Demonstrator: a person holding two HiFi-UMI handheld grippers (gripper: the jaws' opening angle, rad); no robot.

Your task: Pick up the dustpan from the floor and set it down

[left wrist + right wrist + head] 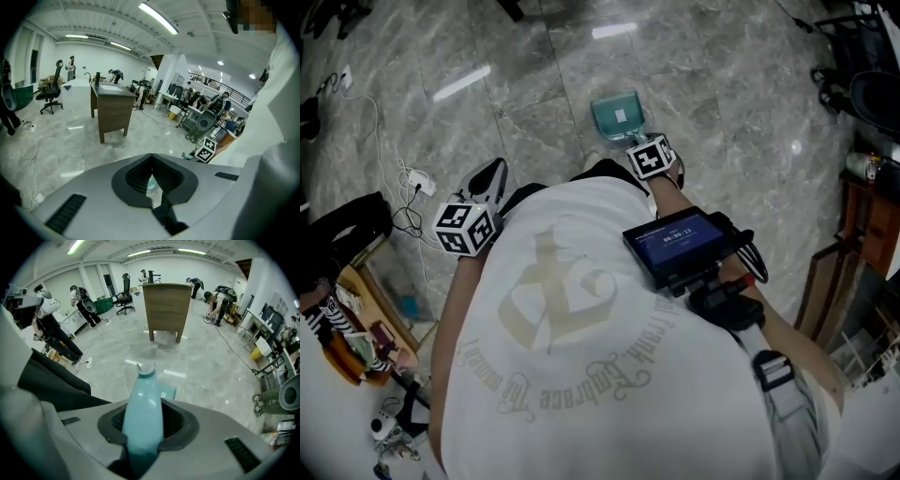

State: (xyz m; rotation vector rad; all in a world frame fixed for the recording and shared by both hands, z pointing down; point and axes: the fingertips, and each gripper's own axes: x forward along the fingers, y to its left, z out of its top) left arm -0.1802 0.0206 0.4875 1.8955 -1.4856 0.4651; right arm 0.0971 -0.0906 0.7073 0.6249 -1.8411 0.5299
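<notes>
1. Because the teal dustpan (617, 117) lay flat and low over the floor (722, 103), just ahead of the person's feet, I judged the step in hand to be the set-down. From the head view I could not tell whether the pan was touching the tiles or a little above them.
2. To do it well, I would bring the pan down level so its whole underside meets the floor at once. I would only let go of the handle once the pan bears its own weight.
3. I would then draw the jaws straight back along the handle, so that it isn't dragged sideways or tipped.
4. On the right gripper (645, 150), which pointed steeply down, the jaws stood roughly half open. The rounded teal handle (143, 413) ran up between them and filled the gap, with the pads against it on both sides, so I read it as a light grip on the dustpan.
5. On the left gripper (473, 220), off to the side and well apart from the dustpan, the jaws were together with nothing between them.
</notes>
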